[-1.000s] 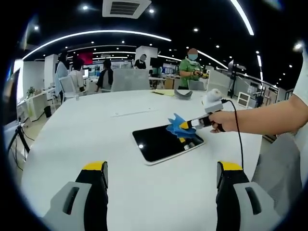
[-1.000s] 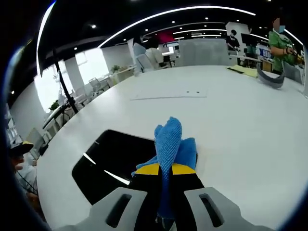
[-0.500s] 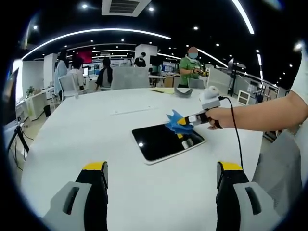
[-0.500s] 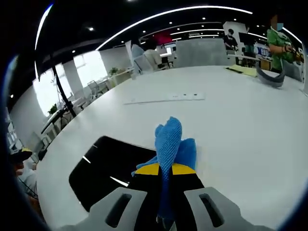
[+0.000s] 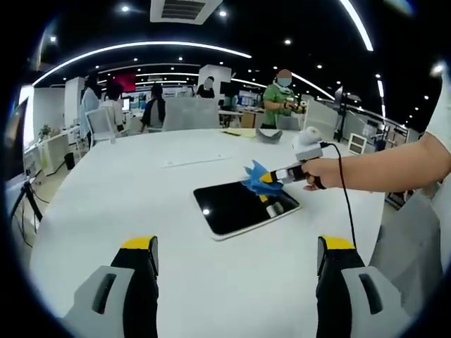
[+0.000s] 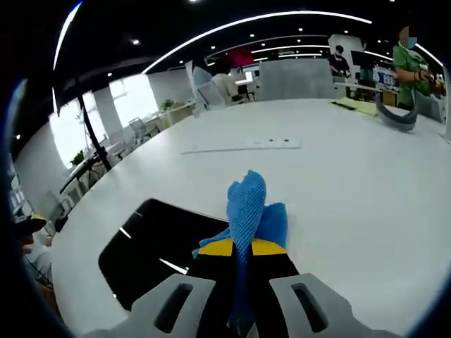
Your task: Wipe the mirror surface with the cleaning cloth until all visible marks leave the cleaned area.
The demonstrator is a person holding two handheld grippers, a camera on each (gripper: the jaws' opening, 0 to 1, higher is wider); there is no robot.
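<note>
Looking along the left gripper (image 5: 236, 262), we see its two yellow-tipped jaws spread wide apart with nothing between them, hovering low over the white table (image 5: 106, 190). Moving rightward in that view, the mirror (image 5: 243, 208) lies flat on the table, a dark rectangle with a pale border, catching reflections of the ceiling lights. At its far right corner sits the blue cleaning cloth (image 5: 257, 177), bunched up and poking out of the right gripper (image 5: 271, 177), which a person's hand (image 5: 324, 172) brings in from the right, a black cable trailing down from it. The cloth looks to be right at the mirror's edge; whether it presses on the glass, I cannot tell. Beyond the table, people stand and sit around office desks.

Over to the right gripper view: the mirror (image 6: 158, 250) spreads out at lower left, dark and glossy. At centre, the right gripper (image 6: 243, 248) has its jaws pressed together, pinching the cleaning cloth (image 6: 248, 208), which stands up in a blue tuft above the yellow tips. To the right, bare white table (image 6: 352, 183) stretches away.
</note>
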